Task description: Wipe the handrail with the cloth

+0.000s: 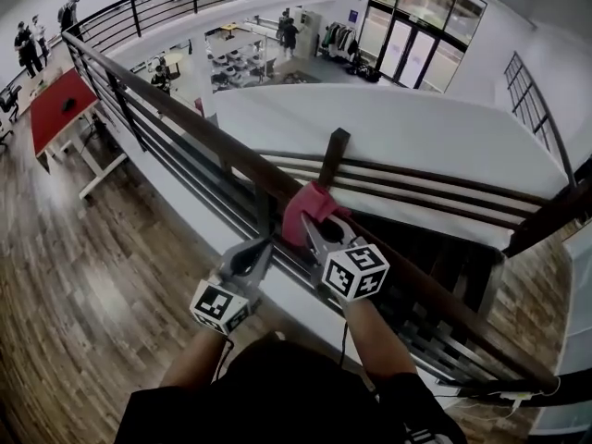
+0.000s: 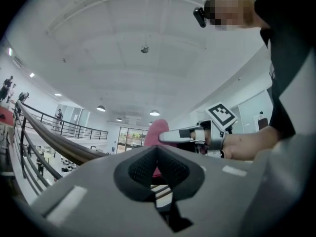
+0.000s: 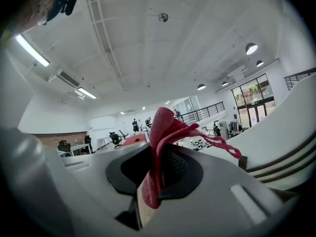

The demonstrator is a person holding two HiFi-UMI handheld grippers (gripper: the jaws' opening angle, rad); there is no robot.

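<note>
A dark wooden handrail (image 1: 213, 135) runs diagonally from upper left to lower right over black metal bars. A red cloth (image 1: 310, 207) lies against the rail near its middle, and my right gripper (image 1: 314, 228) is shut on it. In the right gripper view the red cloth (image 3: 160, 152) sticks up from between the closed pads. My left gripper (image 1: 257, 252) hovers just left of the right one, beside the rail, shut with nothing in it. The left gripper view shows its pads (image 2: 143, 169) pressed together, with the cloth (image 2: 157, 132) and the right gripper (image 2: 170, 136) behind them.
Below the rail drops an open stairwell with a white wall (image 1: 388, 128) and a lower floor with tables. A red table (image 1: 57, 107) stands on the wooden floor (image 1: 83, 285) at far left. Several people stand at the upper left. A second railing (image 1: 527, 91) lines the right side.
</note>
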